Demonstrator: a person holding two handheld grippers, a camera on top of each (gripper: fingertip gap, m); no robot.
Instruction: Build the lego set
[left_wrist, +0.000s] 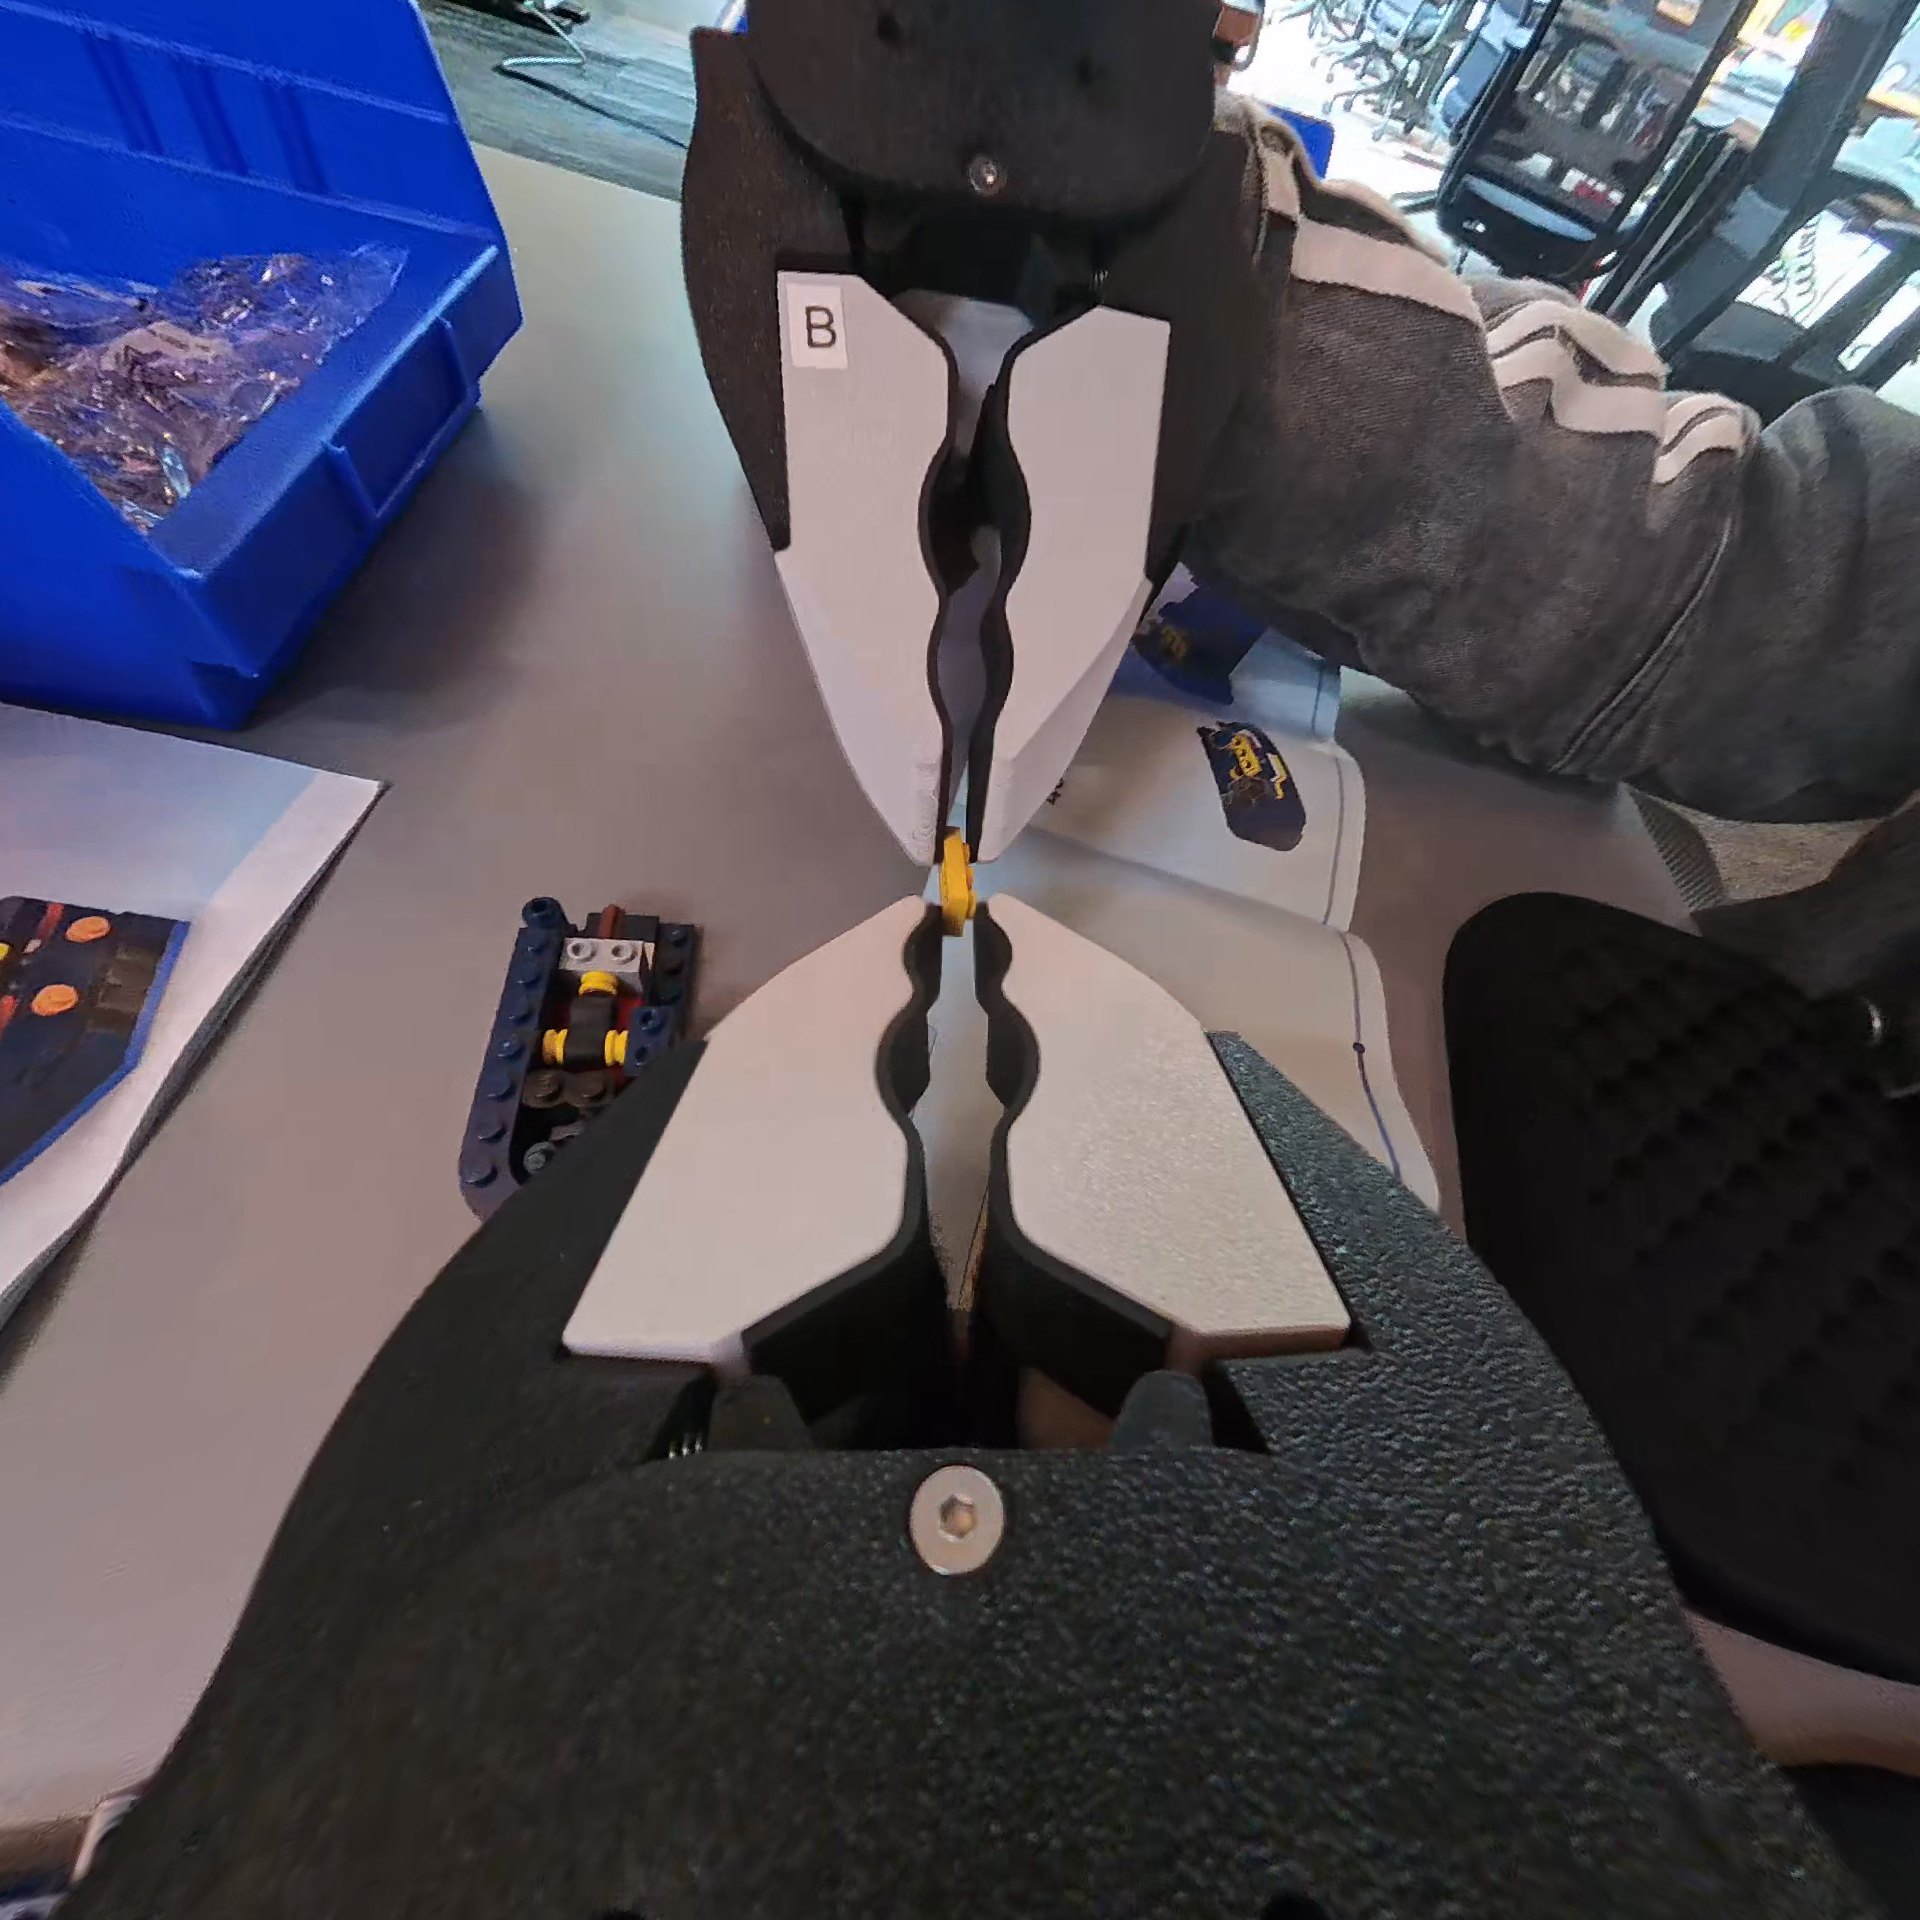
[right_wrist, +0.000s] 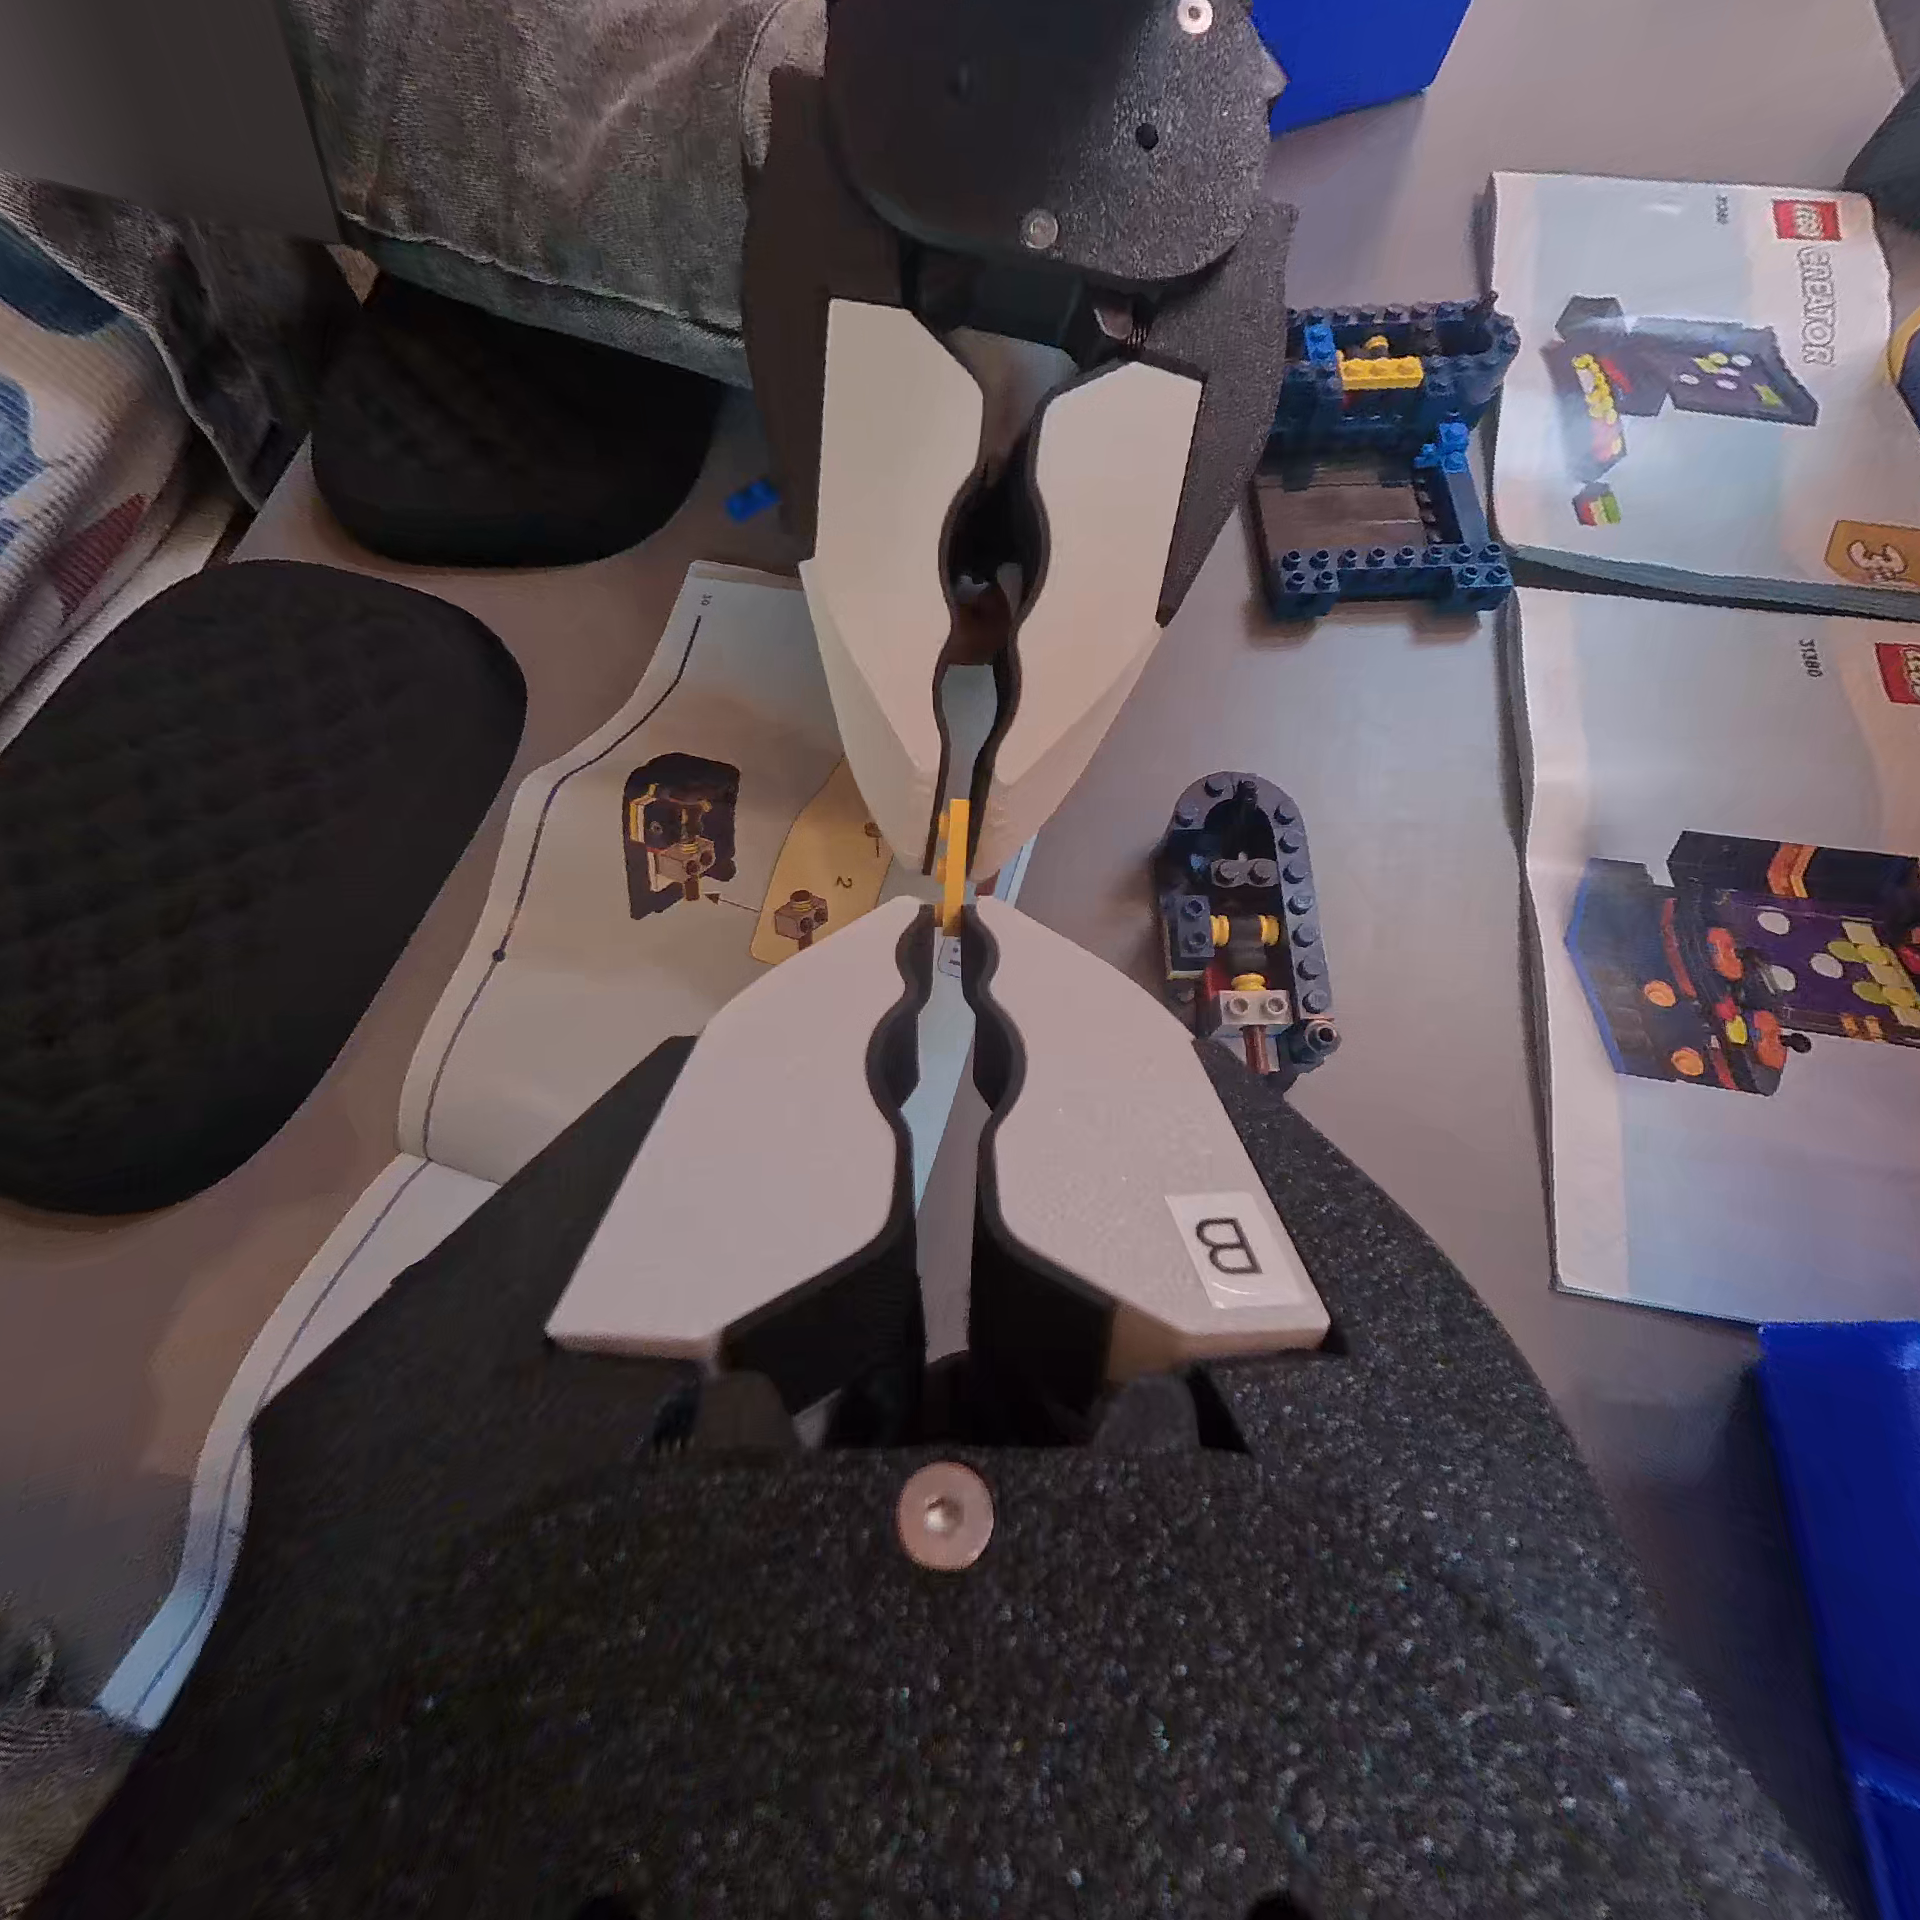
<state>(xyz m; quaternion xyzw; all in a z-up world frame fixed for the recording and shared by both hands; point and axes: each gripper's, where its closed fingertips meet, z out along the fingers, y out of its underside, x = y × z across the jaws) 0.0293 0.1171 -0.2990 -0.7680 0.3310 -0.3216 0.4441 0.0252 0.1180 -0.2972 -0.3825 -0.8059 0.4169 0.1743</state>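
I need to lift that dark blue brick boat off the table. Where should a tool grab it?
Grip the dark blue brick boat across its two long studded side walls, coming from above. It lies flat and narrow on the grey table, and those walls look straight and parallel; the rounded end would probably slip.

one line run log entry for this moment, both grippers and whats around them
left gripper: shut on yellow plate | right gripper: shut on same plate, tip to tip | below: open booklet | near: small brick model, blue bin

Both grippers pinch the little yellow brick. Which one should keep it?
Probably the left gripper: more of the yellow brick sits between its fingers, while the right gripper pinches only the brick's end.
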